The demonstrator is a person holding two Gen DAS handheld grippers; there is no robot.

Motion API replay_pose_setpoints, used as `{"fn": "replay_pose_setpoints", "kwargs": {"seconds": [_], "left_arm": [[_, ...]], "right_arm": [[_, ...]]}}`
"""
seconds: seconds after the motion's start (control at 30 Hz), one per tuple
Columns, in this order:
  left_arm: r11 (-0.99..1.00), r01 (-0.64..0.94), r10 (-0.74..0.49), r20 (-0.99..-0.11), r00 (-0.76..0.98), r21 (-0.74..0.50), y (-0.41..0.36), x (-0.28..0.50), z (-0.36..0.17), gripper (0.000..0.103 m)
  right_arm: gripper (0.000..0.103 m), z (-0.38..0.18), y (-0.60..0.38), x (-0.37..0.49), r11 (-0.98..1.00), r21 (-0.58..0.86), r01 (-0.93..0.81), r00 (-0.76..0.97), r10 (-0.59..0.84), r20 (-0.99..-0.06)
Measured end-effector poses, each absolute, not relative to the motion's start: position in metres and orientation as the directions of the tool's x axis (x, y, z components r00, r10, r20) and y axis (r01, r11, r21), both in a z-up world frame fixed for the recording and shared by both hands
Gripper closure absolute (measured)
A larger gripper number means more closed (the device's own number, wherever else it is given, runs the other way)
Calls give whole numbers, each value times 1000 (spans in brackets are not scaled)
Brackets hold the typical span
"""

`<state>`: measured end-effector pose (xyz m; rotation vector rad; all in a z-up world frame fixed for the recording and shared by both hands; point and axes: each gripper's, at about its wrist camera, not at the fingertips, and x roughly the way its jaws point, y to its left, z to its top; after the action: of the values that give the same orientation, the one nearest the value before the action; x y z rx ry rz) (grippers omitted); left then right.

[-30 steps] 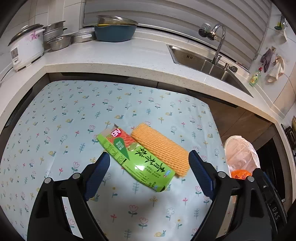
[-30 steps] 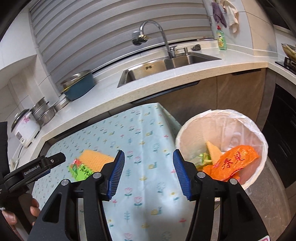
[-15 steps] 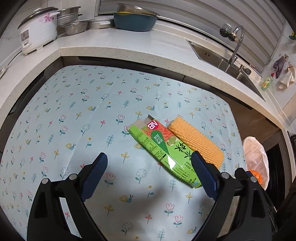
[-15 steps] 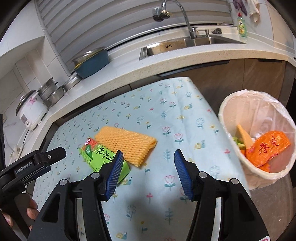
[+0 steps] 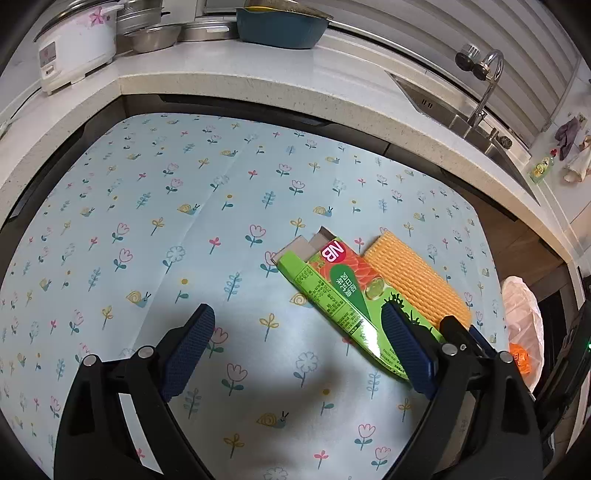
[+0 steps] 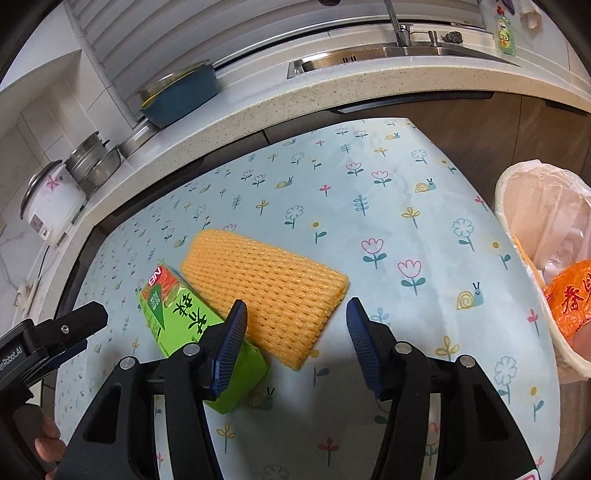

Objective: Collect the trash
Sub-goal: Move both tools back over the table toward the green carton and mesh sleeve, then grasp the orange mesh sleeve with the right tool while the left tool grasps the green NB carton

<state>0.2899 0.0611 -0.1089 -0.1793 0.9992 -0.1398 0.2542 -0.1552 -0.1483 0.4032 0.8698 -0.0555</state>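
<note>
A green carton (image 5: 343,295) with an open flap lies flat on the flowered table cloth, and an orange foam net sleeve (image 5: 417,280) lies against its far side. My left gripper (image 5: 295,347) is open and empty above the cloth, the carton's near end behind its right finger. In the right wrist view the foam sleeve (image 6: 266,288) lies just ahead of my open, empty right gripper (image 6: 295,343), with the carton (image 6: 184,325) partly behind its left finger. The lined trash bin (image 6: 546,236) stands beside the table's right edge with an orange wrapper (image 6: 572,299) inside.
A stone counter wraps behind the table with a rice cooker (image 5: 74,44), steel bowls (image 5: 155,37), a blue basin (image 5: 280,26) and a sink with tap (image 5: 480,92). The left gripper's body (image 6: 48,336) shows at the left of the right wrist view.
Both grippers moved left and lower over the table. The carton and foam sleeve now sit close in front of the right gripper, and the bin has slid to the right edge.
</note>
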Motion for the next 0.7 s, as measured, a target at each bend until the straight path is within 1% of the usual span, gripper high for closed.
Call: {"fn": "replay_pose_setpoints", "kwargs": {"seconds": [0.03, 0.1, 0.13, 0.17, 0.27, 0.53, 0.7], "left_arm": [[976, 33, -199, -824, 531, -214, 61, 291, -111, 16], [975, 34, -203, -827, 525, -218, 60, 293, -113, 16], [976, 34, -202, -828, 522, -217, 58, 294, -114, 16], [976, 36, -203, -829, 521, -216, 57, 294, -115, 16], [974, 45, -211, -831, 514, -220, 50, 293, -116, 16], [963, 64, -261, -848, 461, -261, 15, 291, -123, 16], [971, 59, -234, -859, 455, -233, -11, 297, -125, 16]], "right_arm": [[73, -150, -154, 255, 926, 314, 207, 648, 111, -754], [80, -151, -152, 256, 930, 308, 202, 649, 108, -753], [86, -151, -152, 255, 930, 310, 199, 656, 109, -747], [90, -150, -152, 254, 931, 308, 198, 660, 106, -744], [93, -143, -158, 249, 929, 307, 208, 687, 84, -722], [93, -125, -179, 238, 924, 290, 248, 722, 23, -692], [93, -123, -200, 227, 906, 315, 283, 735, 6, -678]]}}
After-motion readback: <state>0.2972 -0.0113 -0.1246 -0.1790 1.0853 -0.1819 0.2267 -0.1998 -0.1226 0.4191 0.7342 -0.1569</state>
